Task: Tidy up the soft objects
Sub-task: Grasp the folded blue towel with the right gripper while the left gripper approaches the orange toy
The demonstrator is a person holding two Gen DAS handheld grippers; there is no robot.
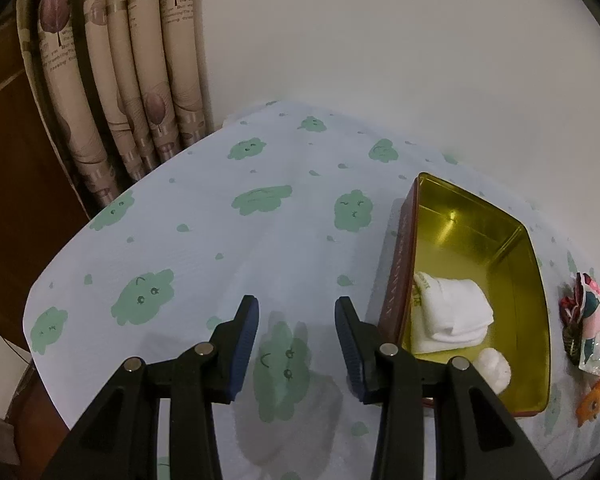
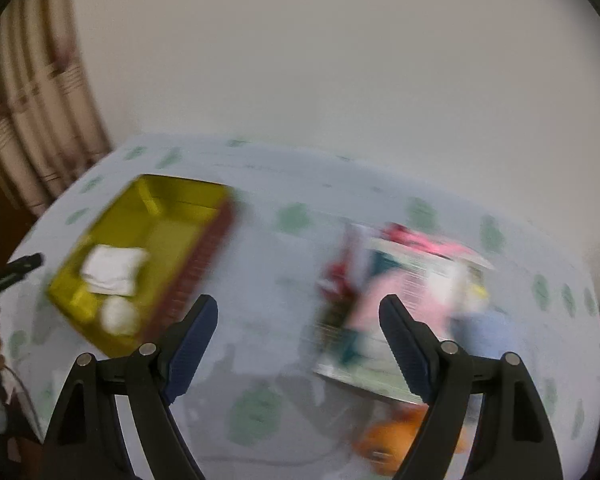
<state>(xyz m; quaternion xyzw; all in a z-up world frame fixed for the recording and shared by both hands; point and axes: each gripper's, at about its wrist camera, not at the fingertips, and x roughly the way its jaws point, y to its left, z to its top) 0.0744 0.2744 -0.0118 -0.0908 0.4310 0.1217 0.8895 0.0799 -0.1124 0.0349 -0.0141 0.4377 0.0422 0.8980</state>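
Right gripper (image 2: 296,328), jaws spread and empty, hovers above the packet pile (image 2: 400,300) at 1 o'clock (view blurred). Left gripper (image 1: 297,336) likewise released. Best to pinch one soft item centrally, then carry it to the tin (image 1: 512,264).

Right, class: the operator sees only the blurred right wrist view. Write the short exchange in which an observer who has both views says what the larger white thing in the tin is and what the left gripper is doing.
Operator: My view is smeared. What is the larger white patch in the gold-lined rectangular metal tin?
Observer: A folded white cloth with green print along one edge.
Operator: I see only a black tip at my left edge. What state is the left gripper in?
Observer: The left gripper is open and empty, above the pale tablecloth with green cloud faces, with the tin to its right.
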